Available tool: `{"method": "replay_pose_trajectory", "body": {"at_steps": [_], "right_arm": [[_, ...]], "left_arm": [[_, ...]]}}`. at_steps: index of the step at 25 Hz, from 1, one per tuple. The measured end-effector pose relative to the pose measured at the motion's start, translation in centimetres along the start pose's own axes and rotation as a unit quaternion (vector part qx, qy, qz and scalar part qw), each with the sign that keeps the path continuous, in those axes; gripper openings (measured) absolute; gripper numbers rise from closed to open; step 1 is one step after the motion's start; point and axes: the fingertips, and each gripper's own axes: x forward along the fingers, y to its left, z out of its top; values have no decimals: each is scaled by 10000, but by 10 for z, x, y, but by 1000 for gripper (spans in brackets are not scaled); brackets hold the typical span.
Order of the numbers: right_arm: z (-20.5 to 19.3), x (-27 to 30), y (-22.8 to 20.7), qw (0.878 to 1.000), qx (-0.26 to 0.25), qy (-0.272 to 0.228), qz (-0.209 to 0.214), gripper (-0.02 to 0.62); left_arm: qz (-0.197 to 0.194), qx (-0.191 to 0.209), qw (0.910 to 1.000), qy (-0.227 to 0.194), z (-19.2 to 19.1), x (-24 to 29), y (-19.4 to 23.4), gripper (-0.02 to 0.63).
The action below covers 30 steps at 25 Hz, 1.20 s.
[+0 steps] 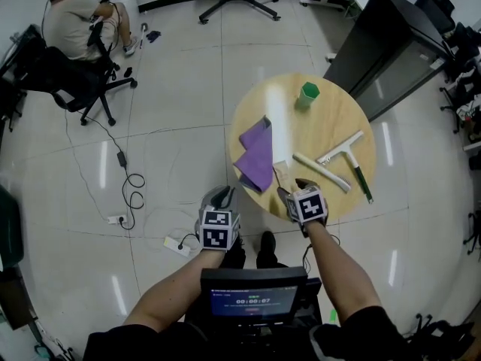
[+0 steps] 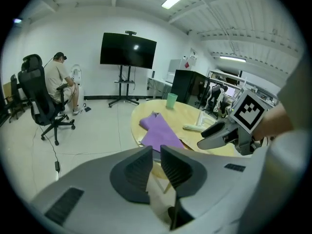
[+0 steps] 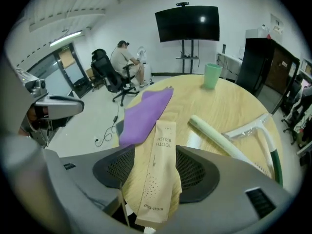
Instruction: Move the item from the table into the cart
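A brown paper toothbrush packet lies at the near edge of the round wooden table. My right gripper hangs over it, open wide; the packet sits in the gap and the pads do not press it. My left gripper is off the table's near left side, above the floor, its jaws drawn together with only a thin slit and nothing held. A purple cloth lies just beyond the packet. No cart is in view.
Further back on the table stand a green cup, a white tube and a squeegee. Cables and a power strip lie on the floor at left. A person sits on an office chair far left; a black cabinet stands behind the table.
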Motion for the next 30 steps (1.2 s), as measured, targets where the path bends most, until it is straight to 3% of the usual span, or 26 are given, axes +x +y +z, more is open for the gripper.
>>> {"method": "replay_pose_trajectory", "body": {"at_steps": [5,12,14,19,22,30], "right_arm": [[-6,29,-11,9990,-24,361,-262,249],[-11,51,-7,9980,33,618,-139,248],[-10,53,-8,9982,4,566,-180,233],[-11,53,-14,9983,97,534,-223,66],[-20,55,-26,9976,341,522,-302,49],[-20,43,-27,9988,381,263,-172,42]], "left_arm": [[-174,220,9995,168,-5,18,-3,66],[-273,283,9992,119,-2,34,-7,66],[-271,259,9993,80,-1,35,-5,66],[-252,184,9995,94,-1,36,-2,66],[-242,140,9996,78,-1,36,-2,66],[-297,261,9992,-89,6,27,-11,65]]}}
